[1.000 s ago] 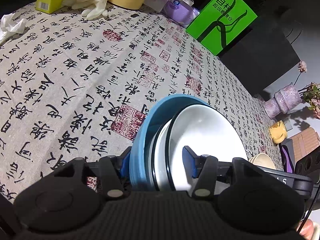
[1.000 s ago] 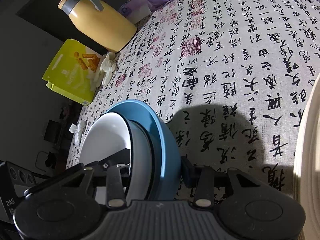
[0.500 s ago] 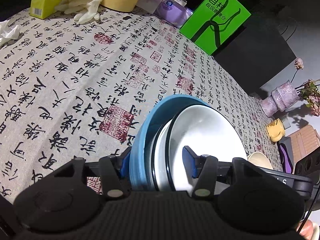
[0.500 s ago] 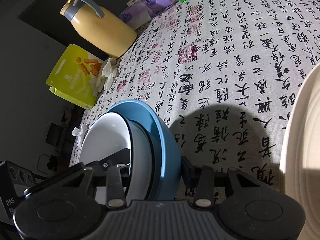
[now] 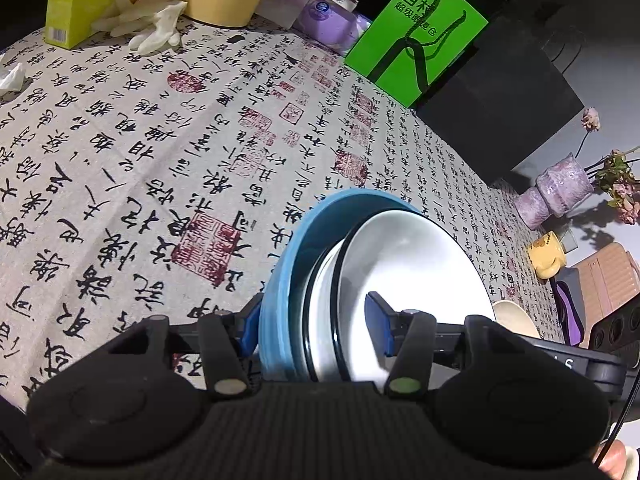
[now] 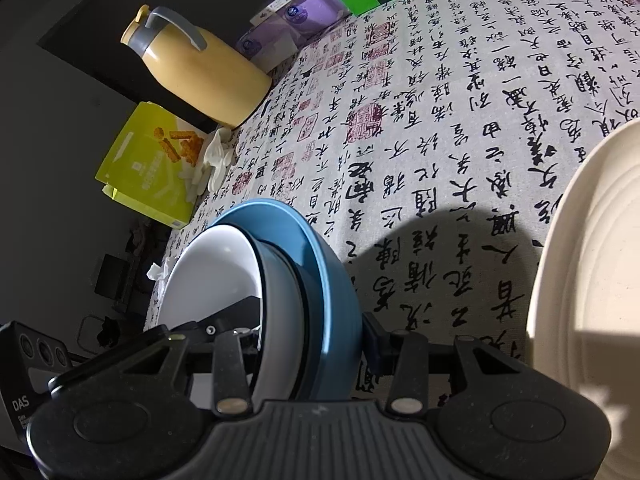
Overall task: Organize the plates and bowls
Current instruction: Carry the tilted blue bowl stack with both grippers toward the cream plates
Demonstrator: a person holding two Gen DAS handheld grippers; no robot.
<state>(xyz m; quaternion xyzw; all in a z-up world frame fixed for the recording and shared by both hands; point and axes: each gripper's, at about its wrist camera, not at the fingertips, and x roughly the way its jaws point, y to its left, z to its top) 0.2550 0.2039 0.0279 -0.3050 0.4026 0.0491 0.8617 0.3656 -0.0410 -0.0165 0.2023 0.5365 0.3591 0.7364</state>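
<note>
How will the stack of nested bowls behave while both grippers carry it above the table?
The stack of nested bowls looks glazed, so it is probably slippery and breakable. The left gripper and right gripper clamp opposite rims, so the inner white bowls might shift inside the blue bowl if tilted.

Both wrist views angled down, close behind jaws; shared: stacked bowls, tablecloth.
</note>
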